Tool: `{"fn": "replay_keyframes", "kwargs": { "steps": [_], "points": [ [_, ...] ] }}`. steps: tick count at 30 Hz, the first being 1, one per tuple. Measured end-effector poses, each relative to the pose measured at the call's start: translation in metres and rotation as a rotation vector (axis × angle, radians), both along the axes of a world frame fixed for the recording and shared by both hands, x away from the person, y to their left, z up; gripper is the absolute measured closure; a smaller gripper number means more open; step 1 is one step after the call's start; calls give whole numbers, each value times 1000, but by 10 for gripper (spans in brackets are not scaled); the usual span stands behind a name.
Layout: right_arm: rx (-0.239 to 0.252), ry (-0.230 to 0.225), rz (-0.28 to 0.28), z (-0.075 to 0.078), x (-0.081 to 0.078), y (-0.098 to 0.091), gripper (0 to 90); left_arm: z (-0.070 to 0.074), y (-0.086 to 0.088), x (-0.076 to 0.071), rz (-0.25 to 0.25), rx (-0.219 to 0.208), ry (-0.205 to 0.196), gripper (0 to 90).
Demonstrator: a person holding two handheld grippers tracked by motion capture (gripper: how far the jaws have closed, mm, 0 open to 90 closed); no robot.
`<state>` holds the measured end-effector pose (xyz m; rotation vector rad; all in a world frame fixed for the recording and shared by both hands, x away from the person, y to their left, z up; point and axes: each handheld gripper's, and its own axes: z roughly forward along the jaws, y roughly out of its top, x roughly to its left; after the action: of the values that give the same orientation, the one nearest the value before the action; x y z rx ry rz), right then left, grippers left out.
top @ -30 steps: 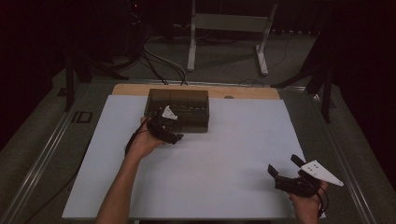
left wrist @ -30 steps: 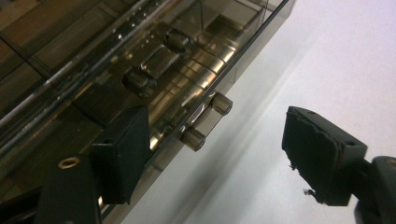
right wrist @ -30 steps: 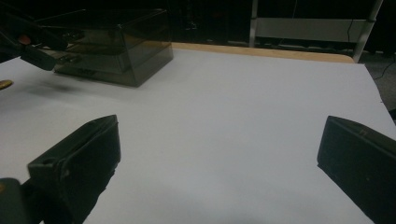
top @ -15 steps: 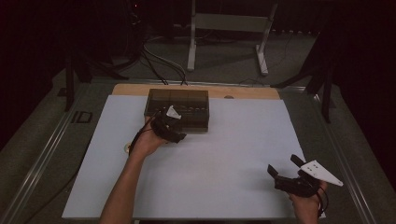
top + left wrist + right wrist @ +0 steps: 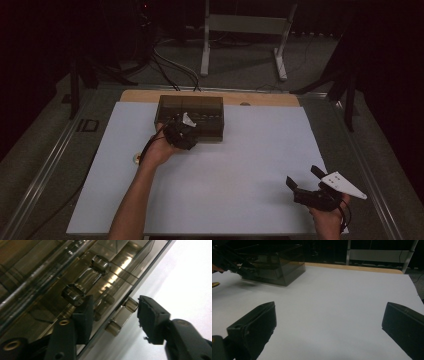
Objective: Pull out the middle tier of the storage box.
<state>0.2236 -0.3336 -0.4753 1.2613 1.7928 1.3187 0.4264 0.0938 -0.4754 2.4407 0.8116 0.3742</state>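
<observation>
Closing lately, the left gripper (image 5: 113, 312) has edged up to the smoked translucent box (image 5: 190, 116); its jaws straddle the box's front wall and small clear latch (image 5: 121, 316), pads not visibly pressing. Box: rectangular, glossy hard plastic, ribbed inside, directly ahead of that gripper. Right gripper (image 5: 305, 183): unmoved, jaws spread wide, nothing between, well apart from the box. Beneath: matte white sheet (image 5: 250, 165), smooth, flat.

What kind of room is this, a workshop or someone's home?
Most likely a lab or test workshop: a white work sheet covers the table, loose cables trail over the dark floor beyond it, and a metal stand rises behind. A smoky clear plastic box sits on the sheet.
</observation>
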Motion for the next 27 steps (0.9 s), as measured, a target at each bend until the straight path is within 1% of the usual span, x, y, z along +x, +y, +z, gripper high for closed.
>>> {"fn": "replay_keyframes", "kwargs": {
  "steps": [4,15,22,27],
  "points": [
    [3,1,-2,0,0,0,0,1,0,0,-2,6,5,520],
    [1,2,2,0,1,0,0,1,-1,1,5,-2,9,530],
    [5,2,0,0,0,-1,0,1,0,1,-12,-7,15,542],
    [3,1,-1,0,0,-1,0,2,2,-2,-30,5,16,545]
  ]
}}
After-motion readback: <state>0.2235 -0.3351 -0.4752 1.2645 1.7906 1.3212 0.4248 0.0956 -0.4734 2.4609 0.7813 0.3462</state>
